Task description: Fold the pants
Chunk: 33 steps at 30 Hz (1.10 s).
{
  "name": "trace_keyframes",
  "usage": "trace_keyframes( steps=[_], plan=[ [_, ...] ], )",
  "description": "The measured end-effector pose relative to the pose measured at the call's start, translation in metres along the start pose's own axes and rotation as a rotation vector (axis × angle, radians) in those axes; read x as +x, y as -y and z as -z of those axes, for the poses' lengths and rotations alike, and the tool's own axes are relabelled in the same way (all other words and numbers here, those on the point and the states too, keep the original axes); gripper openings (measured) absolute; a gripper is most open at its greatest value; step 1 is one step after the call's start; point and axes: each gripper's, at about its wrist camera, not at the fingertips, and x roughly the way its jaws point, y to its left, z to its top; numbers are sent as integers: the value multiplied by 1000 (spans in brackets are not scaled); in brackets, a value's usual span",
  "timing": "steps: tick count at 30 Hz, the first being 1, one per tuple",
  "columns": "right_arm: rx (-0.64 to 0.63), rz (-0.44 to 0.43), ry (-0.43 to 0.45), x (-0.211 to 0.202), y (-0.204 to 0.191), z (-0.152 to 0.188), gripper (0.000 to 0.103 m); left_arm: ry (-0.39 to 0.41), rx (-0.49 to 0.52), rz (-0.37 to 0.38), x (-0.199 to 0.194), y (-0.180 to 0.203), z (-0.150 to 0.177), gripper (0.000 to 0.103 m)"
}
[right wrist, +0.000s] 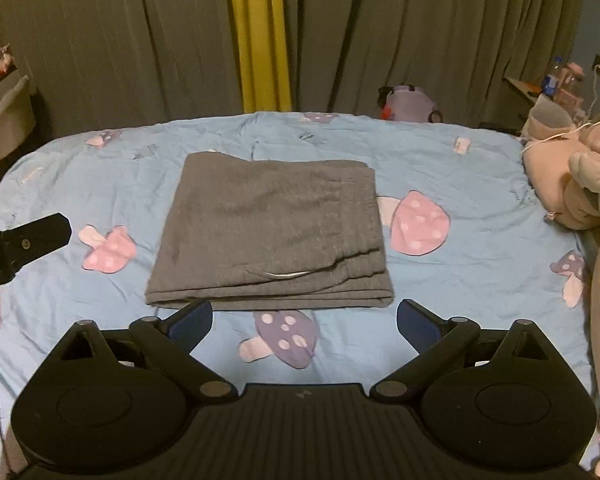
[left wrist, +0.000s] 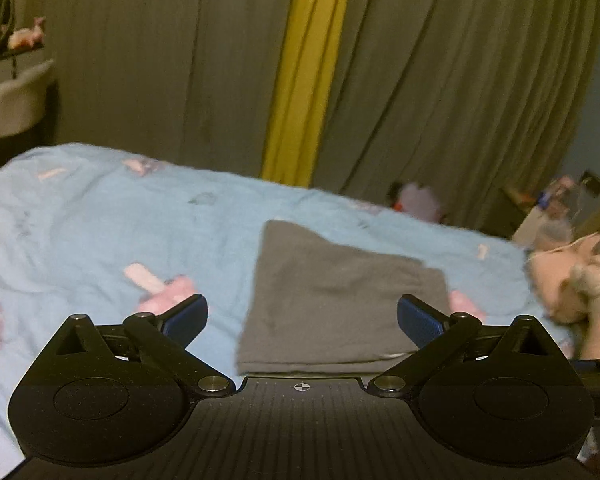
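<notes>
Grey pants (right wrist: 268,228) lie folded into a flat rectangle in the middle of a blue bedspread (right wrist: 460,272) printed with mushrooms. A white drawstring peeks out at their near edge. My right gripper (right wrist: 304,326) hovers open just in front of that edge, with nothing between its blue pads. The left wrist view shows the same folded pants (left wrist: 340,300), blurred, ahead of my left gripper (left wrist: 302,318), which is also open and empty. The left gripper's tip (right wrist: 28,240) also shows at the left edge of the right wrist view.
Plush toys (right wrist: 572,176) are piled at the bed's right edge. Grey curtains with a yellow strip (right wrist: 260,36) hang behind the bed. A nightstand with bottles (right wrist: 556,84) stands at the back right, a white chair (right wrist: 8,120) at the left.
</notes>
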Motion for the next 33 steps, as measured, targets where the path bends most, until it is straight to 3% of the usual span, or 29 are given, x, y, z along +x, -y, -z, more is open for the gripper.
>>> trace_keyframes(
  steps=[3,5,10,12,14,16,18,23,28,33],
  plan=[
    [-3,23,-7,-1,-4,-7,99,15,69,-110,5,11,-6,103],
    [-6,50,-22,2,-8,-10,99,9,79,-136,8,20,-8,103],
    [2,54,-68,14,-9,-8,99,5,19,-26,10,20,0,103],
    [-2,53,-87,19,-10,-5,99,15,51,-74,12,23,9,103],
    [-5,65,-86,21,-10,-2,99,15,151,-170,19,32,17,103],
    [-12,82,-81,22,-12,-1,99,-29,223,-219,28,39,22,103],
    [-11,92,-86,25,-11,1,99,-106,215,-186,37,38,22,103],
    [-2,90,-98,30,-8,5,99,-197,106,-139,54,21,25,103],
    [-1,95,-112,35,-8,6,99,-218,127,-181,58,22,31,103],
    [-4,92,-107,36,-9,6,99,-236,112,-152,60,21,30,103]
  ],
)
